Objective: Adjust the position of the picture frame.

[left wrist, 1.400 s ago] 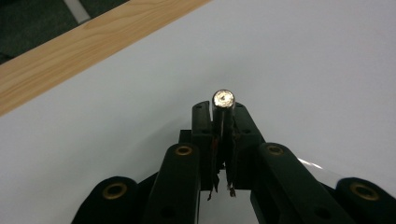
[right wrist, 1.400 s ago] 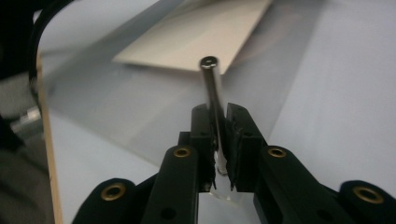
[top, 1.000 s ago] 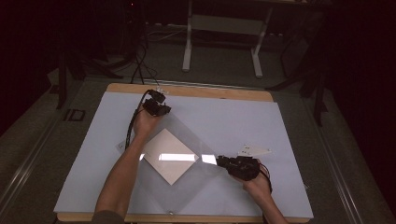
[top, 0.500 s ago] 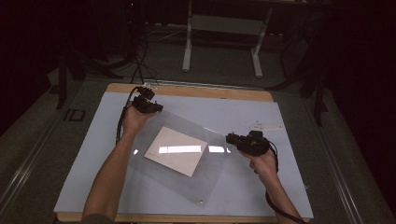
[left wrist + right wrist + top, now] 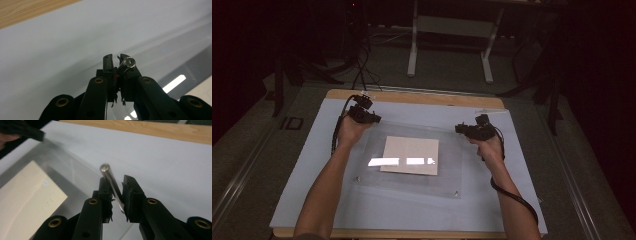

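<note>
Sheet: a clear acrylic sheet (image 5: pixel 412 162) lies across the middle of the pale blue mat (image 5: pixel 302 195), with a beige card (image 5: pixel 411 155) showing through its centre.
Posts: small metal standoffs sit at its corners; I see two near ones (image 5: pixel 455 193) along the edge closest to the person.
Left gripper (image 5: pixel 371 118): at the far left corner, pinching a metal post (image 5: pixel 127 65) whose round head shows between the tips.
Left jaws: pressed almost together on that post in the left gripper view.
Right gripper (image 5: pixel 462 129): at the far right corner, pinching a slim metal pin (image 5: pixel 111 185) that leans between its pads.
Right jaws: narrow, each pad against the pin as far as I can tell.
Step in hand: I judge I am carrying or squaring the sheet by its two far corner posts.
How to do it well: I keep both hands level and move them together, so the sheet does not twist or flex.
Grip care: the right pin sits tilted, so I hold firm and avoid any sideways pull that could let it slip.
Card: I go gently, so that it does not slide out of centre.
</note>
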A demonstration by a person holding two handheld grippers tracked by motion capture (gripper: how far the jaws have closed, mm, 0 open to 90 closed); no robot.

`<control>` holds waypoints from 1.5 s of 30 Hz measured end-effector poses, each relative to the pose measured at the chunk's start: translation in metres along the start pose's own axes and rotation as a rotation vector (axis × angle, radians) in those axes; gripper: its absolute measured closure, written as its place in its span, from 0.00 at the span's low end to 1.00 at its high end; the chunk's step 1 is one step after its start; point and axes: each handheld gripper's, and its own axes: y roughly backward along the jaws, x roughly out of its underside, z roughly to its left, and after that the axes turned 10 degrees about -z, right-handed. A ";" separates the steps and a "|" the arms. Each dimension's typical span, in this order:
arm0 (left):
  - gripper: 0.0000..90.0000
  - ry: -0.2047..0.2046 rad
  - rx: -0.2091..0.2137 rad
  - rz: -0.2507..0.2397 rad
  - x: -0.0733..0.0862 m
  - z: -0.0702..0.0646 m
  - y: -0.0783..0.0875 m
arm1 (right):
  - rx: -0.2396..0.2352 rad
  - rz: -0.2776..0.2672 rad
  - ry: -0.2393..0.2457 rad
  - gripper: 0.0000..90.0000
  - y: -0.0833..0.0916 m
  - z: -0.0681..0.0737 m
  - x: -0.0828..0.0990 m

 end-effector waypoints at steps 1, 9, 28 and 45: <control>0.94 -0.004 -0.007 0.002 0.001 -0.001 0.001 | 0.009 0.011 -0.002 0.87 -0.005 -0.002 -0.001; 0.93 0.017 -0.007 0.010 0.015 0.000 -0.001 | 0.042 0.060 -0.034 0.88 -0.029 -0.014 0.000; 0.93 0.037 -0.011 0.038 0.041 0.002 -0.009 | 0.047 0.138 -0.006 0.89 -0.042 -0.008 0.022; 0.91 0.042 0.006 -0.012 0.050 0.001 -0.006 | 0.079 0.127 0.032 0.90 -0.042 -0.002 0.025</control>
